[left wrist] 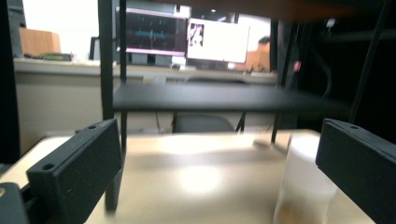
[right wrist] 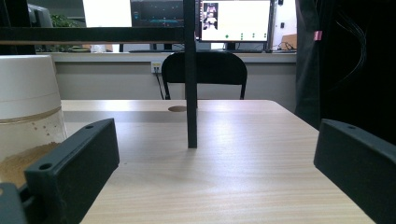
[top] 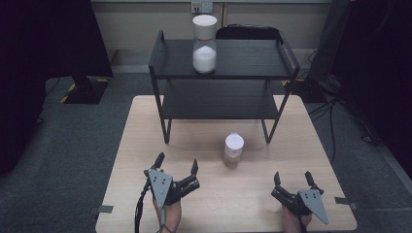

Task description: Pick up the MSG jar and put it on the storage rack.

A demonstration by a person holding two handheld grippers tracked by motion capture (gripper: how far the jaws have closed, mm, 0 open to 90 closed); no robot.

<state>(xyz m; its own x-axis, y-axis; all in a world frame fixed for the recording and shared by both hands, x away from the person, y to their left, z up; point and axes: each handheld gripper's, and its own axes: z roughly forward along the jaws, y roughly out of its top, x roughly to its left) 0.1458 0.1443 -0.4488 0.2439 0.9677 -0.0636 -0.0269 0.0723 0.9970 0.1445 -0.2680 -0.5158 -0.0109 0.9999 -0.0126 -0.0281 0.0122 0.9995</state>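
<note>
High view: light wood tabletop [top: 145, 145] fills the centre, black two-tier shelf rack [top: 223, 73] at its far edge in the upper middle. Tall white-lidded jar of white powder [top: 204, 43] on the rack's top shelf. Small white-lidded jar with brown contents [top: 233, 151] stands on the tabletop in frame centre, just in front of the rack. Left tongs [top: 176, 164] lower left, jaws spread, empty; right tongs [top: 293, 177] lower right, jaws apart, empty. Both well apart from the small jar. Left gripper view: jaws wide, small jar [left wrist: 303, 186] blurred at lower right, beside the right jaw, contact unclear; rack shelf [left wrist: 224, 97] across the middle. Right gripper view: jaws wide, small jar [right wrist: 28, 112] at left edge behind the left jaw; rack leg [right wrist: 190, 84] upright at centre, black chair [right wrist: 205, 74] behind.
</note>
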